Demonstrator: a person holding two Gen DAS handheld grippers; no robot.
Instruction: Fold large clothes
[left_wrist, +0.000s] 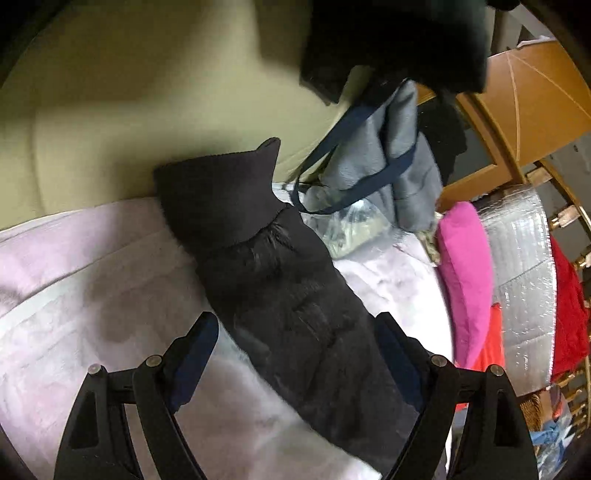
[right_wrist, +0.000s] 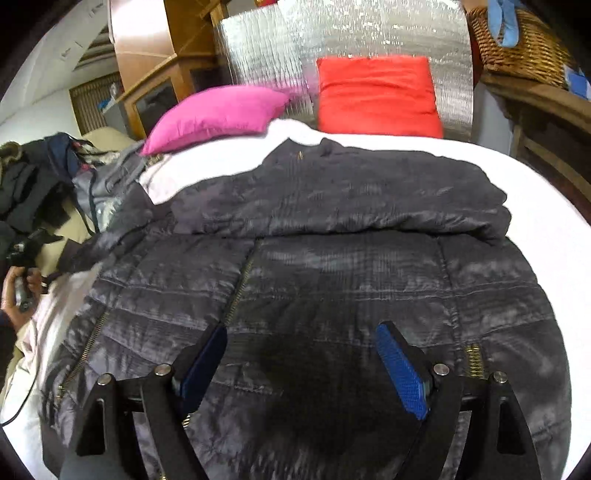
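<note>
Right wrist view: right gripper (right_wrist: 301, 354) was wide open, holding nothing, over the dark quilted jacket (right_wrist: 295, 280) lying flat on the bed (right_wrist: 546, 221); its hem ran off frame. Left gripper (left_wrist: 297, 345) was equally wide, empty, straddling one sleeve (left_wrist: 266, 254), whose cuff pointed away. Two pillows: pink (right_wrist: 218, 114), red (right_wrist: 376, 96).

Bed (right_wrist: 535, 221) with white cover. At its head: silver foil panel (right_wrist: 369, 33), with pink cushion (right_wrist: 218, 114) and red cushion (right_wrist: 376, 96) leaning against it. Wooden cabinet (right_wrist: 155, 88) left of panel; wicker basket (right_wrist: 524, 48) right of it.
</note>
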